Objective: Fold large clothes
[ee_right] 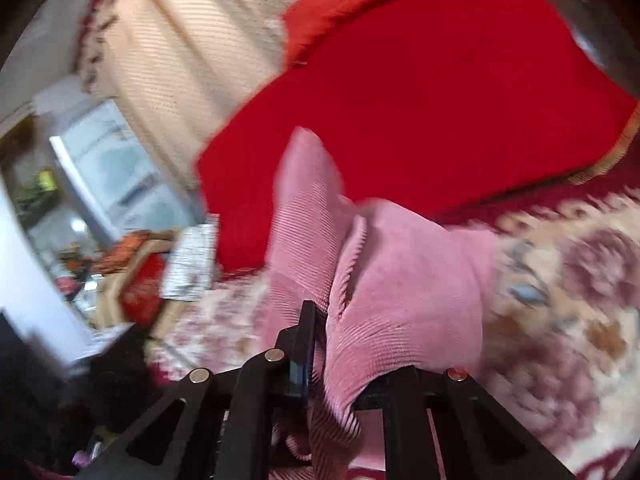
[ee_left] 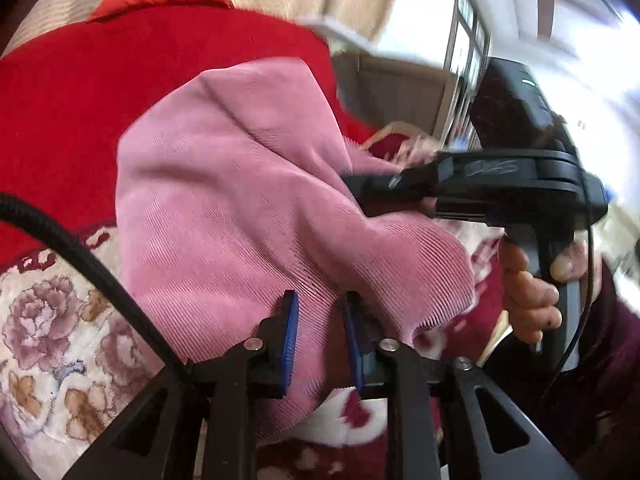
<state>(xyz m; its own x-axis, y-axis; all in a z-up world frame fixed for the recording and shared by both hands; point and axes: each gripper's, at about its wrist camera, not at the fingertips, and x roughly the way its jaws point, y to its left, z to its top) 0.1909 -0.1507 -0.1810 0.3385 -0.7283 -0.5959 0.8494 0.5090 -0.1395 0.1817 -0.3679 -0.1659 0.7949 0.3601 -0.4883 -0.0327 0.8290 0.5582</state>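
A pink corduroy garment (ee_left: 248,200) is lifted above a floral bedspread (ee_left: 44,344). My left gripper (ee_left: 320,344) is shut on a fold of its lower edge between two blue pads (ee_left: 290,344). My right gripper shows in the left wrist view (ee_left: 360,184), held in a hand at the right, its fingers pinching the garment's far edge. In the right wrist view the pink garment (ee_right: 400,280) drapes over my right gripper (ee_right: 320,344) and hides one finger; the other black finger (ee_right: 306,332) presses against the cloth.
A red blanket (ee_left: 140,92) lies folded behind the garment, also in the right wrist view (ee_right: 440,100). A cream striped cover (ee_right: 172,40) lies beyond it. A black cable (ee_left: 80,256) crosses the left. A window (ee_left: 468,40) is behind.
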